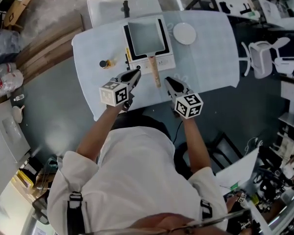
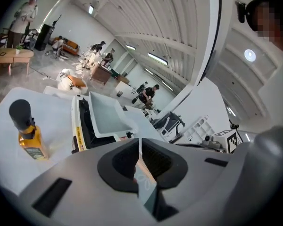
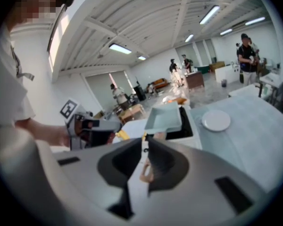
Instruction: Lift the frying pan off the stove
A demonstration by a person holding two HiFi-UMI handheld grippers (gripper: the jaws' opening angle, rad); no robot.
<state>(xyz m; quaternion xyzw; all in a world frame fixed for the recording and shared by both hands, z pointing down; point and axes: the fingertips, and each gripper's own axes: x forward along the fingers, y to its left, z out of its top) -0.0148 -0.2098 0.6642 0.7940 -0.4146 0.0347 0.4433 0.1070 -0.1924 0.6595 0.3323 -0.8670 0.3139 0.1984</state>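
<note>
A square grey frying pan rests on a white portable stove with a black top, and its wooden handle points toward me. My left gripper is shut and empty, just left of the handle's near end. My right gripper is also shut and empty, a little right of the handle's tip. In the left gripper view the frying pan and stove lie ahead beyond the closed jaws. The right gripper view shows the frying pan ahead of its closed jaws.
A small amber bottle with a black cap stands left of the stove. A white plate lies right of the pan. The table has a pale cloth. White chairs stand at the right, and people move about far off in the hall.
</note>
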